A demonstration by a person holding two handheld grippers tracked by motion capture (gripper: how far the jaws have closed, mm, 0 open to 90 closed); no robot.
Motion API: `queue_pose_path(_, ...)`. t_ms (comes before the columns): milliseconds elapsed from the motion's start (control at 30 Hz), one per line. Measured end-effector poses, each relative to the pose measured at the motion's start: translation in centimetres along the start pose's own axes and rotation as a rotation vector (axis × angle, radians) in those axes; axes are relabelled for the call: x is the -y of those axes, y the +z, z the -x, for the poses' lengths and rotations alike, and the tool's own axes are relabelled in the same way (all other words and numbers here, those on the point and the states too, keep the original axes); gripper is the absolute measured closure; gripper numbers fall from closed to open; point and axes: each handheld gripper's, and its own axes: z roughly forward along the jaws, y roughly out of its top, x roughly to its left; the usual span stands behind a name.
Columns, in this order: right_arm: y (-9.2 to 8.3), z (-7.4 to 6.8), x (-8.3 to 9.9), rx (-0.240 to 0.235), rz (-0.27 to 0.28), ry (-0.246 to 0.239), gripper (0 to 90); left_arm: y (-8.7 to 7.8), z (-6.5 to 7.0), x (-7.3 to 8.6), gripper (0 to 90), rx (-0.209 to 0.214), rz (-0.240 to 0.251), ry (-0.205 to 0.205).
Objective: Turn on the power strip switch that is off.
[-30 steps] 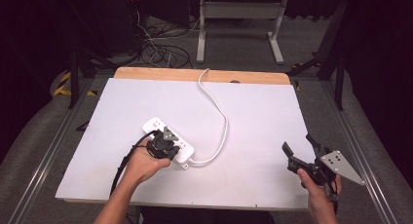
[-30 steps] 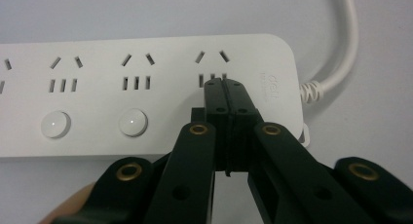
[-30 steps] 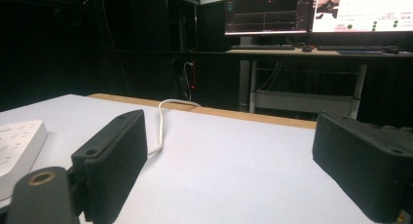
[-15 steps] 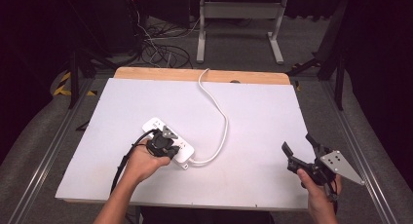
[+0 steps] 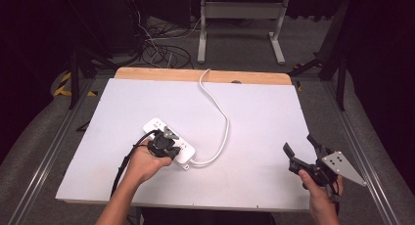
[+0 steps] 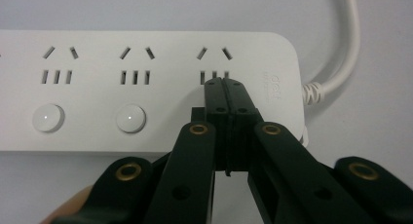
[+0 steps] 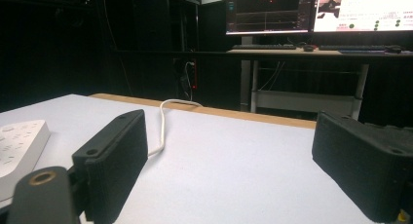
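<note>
On the white power strip [image 6: 146,87], at its cord end, the left gripper [image 6: 225,85] has both jaws pressed together, with the tips touching the last socket where that socket's button should be. Pressing well probably needs a straight push down, so the strip does not slide on the table [image 5: 264,112]. The right gripper [image 5: 299,150] hovers well apart near the right edge, jaws spread. Compared with one second ago, nothing visible has moved.

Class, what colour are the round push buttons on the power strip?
White, like the white plastic power strip itself; the round buttons show best in the left gripper view.
</note>
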Motion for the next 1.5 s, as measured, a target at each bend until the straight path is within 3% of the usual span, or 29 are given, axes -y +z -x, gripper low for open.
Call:
queue_pose_path(967, 0.1, -0.1, 0.1, -0.002, -0.014, 0.007, 14.0, 0.0, 0.1, 0.2, 89.9, -0.007, 0.014, -0.002)
queue_pose_path(1133, 0.2, -0.1, 0.2, 0.0, -0.017, 0.006, 14.0, 0.1, 0.2, 0.4, 89.8, -0.016, 0.05, 0.056)
queue_pose_path(1200, 0.2, 0.0, 0.2, 0.002, -0.021, 0.008, 14.0, 0.0, -0.1, 0.5, 88.1, 0.003, 0.074, 0.05)
queue_pose_path(1233, 0.3, 0.0, 0.2, -0.001, -0.02, 0.009, 14.0, -0.1, -0.5, 0.8, 87.4, 0.049, 0.127, 0.007)
queue_pose_path(1267, 0.3, 0.0, 0.2, 0.0, -0.02, 0.008, 14.0, -0.4, -0.7, 1.1, 87.3, 0.05, 0.165, -0.011)
queue_pose_path(1333, 0.3, 0.0, 0.2, -0.001, -0.018, 0.006, 14.0, -1.3, -1.0, 1.7, 87.5, 0.066, 0.291, -0.056)
queue_pose_path(1433, 0.3, 0.1, 0.2, 0.0, -0.019, 0.011, 14.0, -3.2, -1.4, 3.0, 87.9, 0.05, 0.501, -0.112)
queue_pose_path(1500, 0.2, 0.0, 0.1, -0.004, -0.015, 0.013, 14.1, -4.3, -1.6, 4.1, 88.4, 0.011, 0.589, -0.117)
